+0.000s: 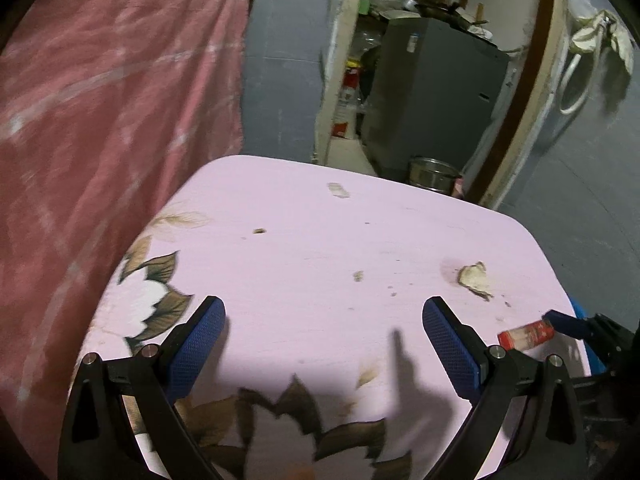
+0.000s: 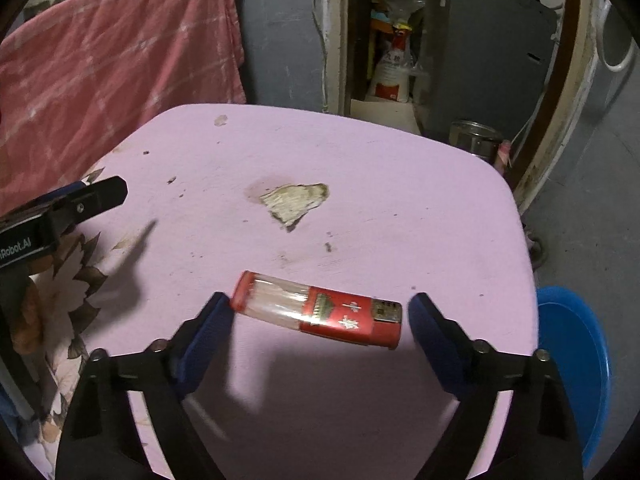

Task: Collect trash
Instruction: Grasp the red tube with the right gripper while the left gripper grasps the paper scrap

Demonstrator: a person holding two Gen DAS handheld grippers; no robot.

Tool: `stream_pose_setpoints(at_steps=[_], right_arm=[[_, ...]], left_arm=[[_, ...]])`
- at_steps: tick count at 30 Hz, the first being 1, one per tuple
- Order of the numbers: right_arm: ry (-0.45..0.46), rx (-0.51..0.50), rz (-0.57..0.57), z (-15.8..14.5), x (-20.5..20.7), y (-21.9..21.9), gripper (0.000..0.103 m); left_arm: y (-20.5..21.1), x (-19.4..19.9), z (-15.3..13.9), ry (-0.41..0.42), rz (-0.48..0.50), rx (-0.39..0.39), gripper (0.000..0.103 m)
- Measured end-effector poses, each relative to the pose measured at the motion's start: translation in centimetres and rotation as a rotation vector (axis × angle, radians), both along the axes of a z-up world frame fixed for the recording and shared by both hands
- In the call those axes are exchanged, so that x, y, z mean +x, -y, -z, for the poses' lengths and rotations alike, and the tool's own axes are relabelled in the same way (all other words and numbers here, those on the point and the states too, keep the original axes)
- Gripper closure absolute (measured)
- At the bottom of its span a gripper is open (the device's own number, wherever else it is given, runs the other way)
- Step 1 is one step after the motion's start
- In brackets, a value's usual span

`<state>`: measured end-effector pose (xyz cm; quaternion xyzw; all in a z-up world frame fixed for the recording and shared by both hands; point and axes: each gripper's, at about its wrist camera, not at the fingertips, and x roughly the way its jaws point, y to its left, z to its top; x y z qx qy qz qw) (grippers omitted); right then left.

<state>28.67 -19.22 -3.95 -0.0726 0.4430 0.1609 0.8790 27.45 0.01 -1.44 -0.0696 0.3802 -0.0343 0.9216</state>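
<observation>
A red and clear lighter [image 2: 316, 312] lies flat on the pink table [image 2: 360, 160], crosswise between the fingers of my right gripper [image 2: 318, 302]. The gripper is open; its left pad is at the lighter's clear end and its right pad stands a small gap from the metal end. In the left wrist view the same lighter [image 1: 526, 334] lies at the right, near the table edge. My left gripper [image 1: 324, 304] hangs open over the table with nothing between its fingers. A pale torn scrap or peeled patch [image 2: 294, 202] lies beyond the lighter.
A blue bin [image 2: 572, 360] stands low beside the table's right edge. A pink cloth [image 1: 112, 100] hangs at the left. Beyond the table are a steel pot [image 1: 432, 172], a grey cabinet [image 1: 432, 92] and a doorway. Small crumbs [image 1: 358, 276] dot the tabletop.
</observation>
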Motion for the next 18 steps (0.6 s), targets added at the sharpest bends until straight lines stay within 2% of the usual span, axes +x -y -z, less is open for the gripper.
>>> stream_pose_setpoints(at_steps=[4, 13, 18], right_arm=[[0.010, -0.010, 0.021, -0.1, 0.4, 1.0, 0.018], [0.036, 0.039, 0.078, -0.5, 0.6, 5.2, 0.018], [0.066, 0.057, 0.090, -0.9, 0.5, 6.8, 0.018]], left_arm=[[1.5, 0.6, 0.0, -0.008, 0.045, 0.005, 0.007], [5.2, 2.5, 0.3, -0.037, 0.161, -0.006, 0.008], [7.6, 3.5, 0.7, -0.065, 0.231, 0.003, 0.018]])
